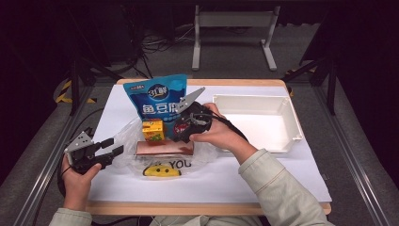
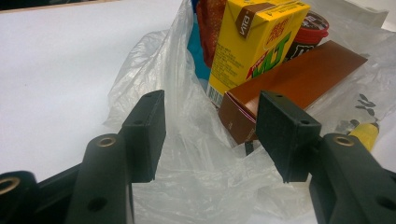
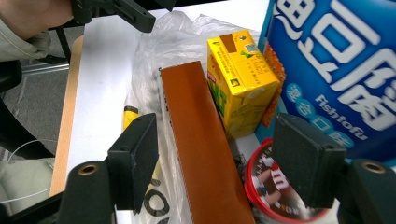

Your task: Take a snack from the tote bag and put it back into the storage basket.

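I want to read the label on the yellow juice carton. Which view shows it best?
The left gripper view: the yellow juice carton is close, its printed front facing the camera. The right gripper view shows its top and side from above. The high view shows it small.

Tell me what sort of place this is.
Probably a lab or recording workspace, not a home. A person works two handheld grippers at a white-covered table with metal rails along its sides, cables lie on the carpet behind, and a metal stand sits in a dark, curtained surround.
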### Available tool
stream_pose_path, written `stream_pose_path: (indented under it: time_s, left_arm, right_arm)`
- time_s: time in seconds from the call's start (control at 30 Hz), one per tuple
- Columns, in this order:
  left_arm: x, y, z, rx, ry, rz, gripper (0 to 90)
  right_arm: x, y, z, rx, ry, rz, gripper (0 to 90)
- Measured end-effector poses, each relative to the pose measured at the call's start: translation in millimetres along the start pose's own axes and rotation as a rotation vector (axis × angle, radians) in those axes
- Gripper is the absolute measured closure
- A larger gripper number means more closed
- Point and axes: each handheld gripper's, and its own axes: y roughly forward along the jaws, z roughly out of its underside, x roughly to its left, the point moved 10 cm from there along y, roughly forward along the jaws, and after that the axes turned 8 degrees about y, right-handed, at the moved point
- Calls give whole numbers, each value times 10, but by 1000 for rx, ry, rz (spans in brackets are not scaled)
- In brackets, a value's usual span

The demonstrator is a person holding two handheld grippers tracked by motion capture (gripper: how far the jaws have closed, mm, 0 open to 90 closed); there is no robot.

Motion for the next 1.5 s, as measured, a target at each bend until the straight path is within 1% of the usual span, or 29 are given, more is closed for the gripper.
stream_pose_path:
  time_s: [0.13, 0.23, 0.27, 0.47, 0.67, 0.73, 0.83, 0.97, 1.0, 1.17, 1.2, 1.27, 1.3, 1.5]
  left_arm:
    - [-6, -2, -1, 0, 5, 1, 436]
    - [-10, 3, 1, 1, 8, 2, 436]
    - [-10, 3, 1, 1, 8, 2, 437]
    - [-18, 8, 3, 6, 13, 5, 438]
    - [-14, 7, 4, 4, 14, 5, 438]
    - [-13, 5, 4, 3, 13, 5, 439]
    - [-14, 6, 5, 5, 14, 6, 439]
    - [-23, 11, 8, 6, 7, 9, 439]
    - [-21, 11, 9, 7, 12, 10, 438]
    - [-22, 12, 11, 8, 14, 12, 437]
    - [-23, 13, 11, 7, 12, 13, 438]
    - [-23, 13, 12, 8, 12, 13, 436]
    - [-23, 13, 13, 7, 11, 14, 436]
    - [-28, 20, 16, 9, 10, 16, 435]
  right_arm:
    - [-2, 103, 7, 17, -3, -11, 326]
    - [11, 186, 31, 45, -12, -17, 326]
    - [11, 186, 31, 45, -12, -17, 326]
    - [20, 328, 85, 107, -28, -28, 326]
    - [28, 448, 147, 169, -29, -42, 331]
    - [24, 481, 163, 184, -30, -38, 331]
    - [29, 528, 176, 199, -40, -42, 331]
    - [61, 581, 206, 221, -35, -57, 331]
    - [64, 595, 213, 228, -36, -58, 331]
    - [50, 671, 239, 245, -49, -41, 333]
    - [45, 683, 244, 250, -50, -31, 339]
    - [42, 709, 255, 260, -62, -25, 340]
    - [46, 722, 262, 264, -58, -25, 340]
    - [34, 782, 319, 306, -74, -7, 355]
